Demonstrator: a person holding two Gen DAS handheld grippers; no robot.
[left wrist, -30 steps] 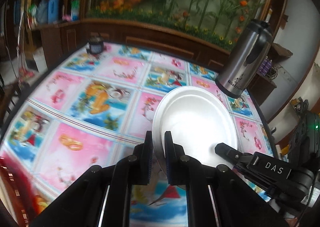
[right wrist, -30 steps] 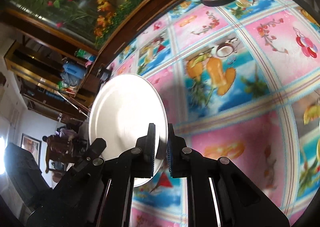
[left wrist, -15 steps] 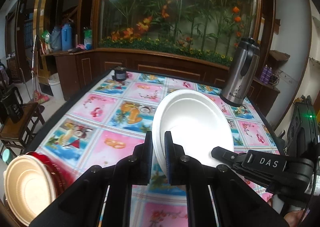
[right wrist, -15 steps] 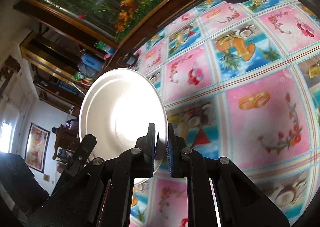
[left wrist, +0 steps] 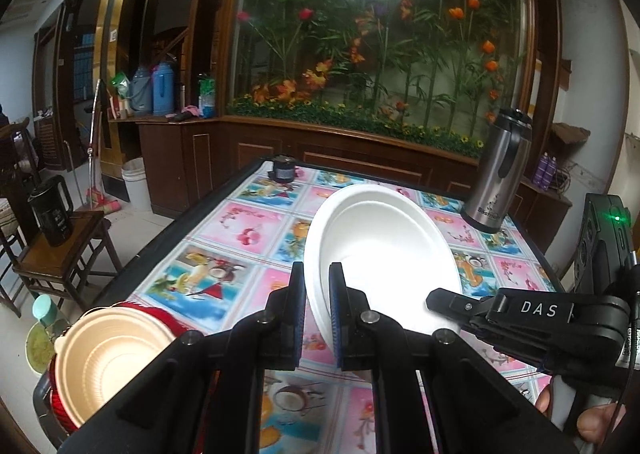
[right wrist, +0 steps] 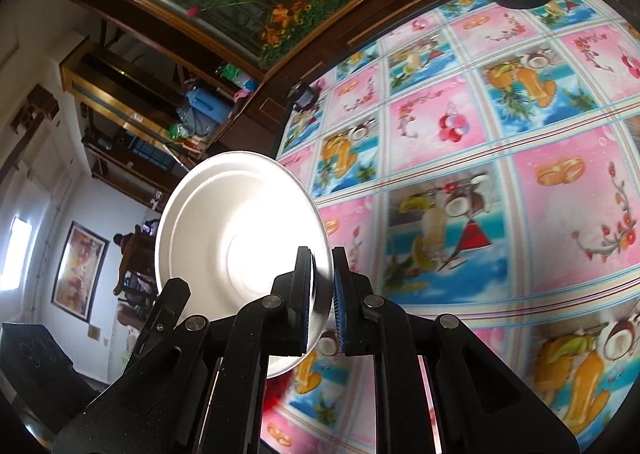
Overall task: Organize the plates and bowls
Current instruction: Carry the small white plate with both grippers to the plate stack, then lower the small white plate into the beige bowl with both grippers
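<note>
You are holding one round white foam plate [left wrist: 384, 250] between both tools, and it is riding clear of the table, tilted up on edge. Your left gripper [left wrist: 316, 310] is clenched on the plate's near rim, the rim passing between its blue-padded fingers [left wrist: 335, 318]. Your right gripper [right wrist: 322, 294] is clamped on the opposite rim, with the plate's underside [right wrist: 240, 238] facing that camera.

Compared with a second ago, you are carrying the plate higher and back toward the near left corner of the table. The left wrist view is now taking in far more of the room, and the pink and blue picture-patterned tablecloth [left wrist: 240, 222] is sitting lower in that view. A beige ribbed bowl [left wrist: 108, 358] nested in a red bowl [left wrist: 160, 314] is now showing at the lower left of that view, near the table's corner; half a second ago it was only entering at the edge, and a second ago it was out of sight.

The tall stainless steel thermos jug [left wrist: 500, 170] is standing at the far right of the table, well apart from the plate, as before.
</note>
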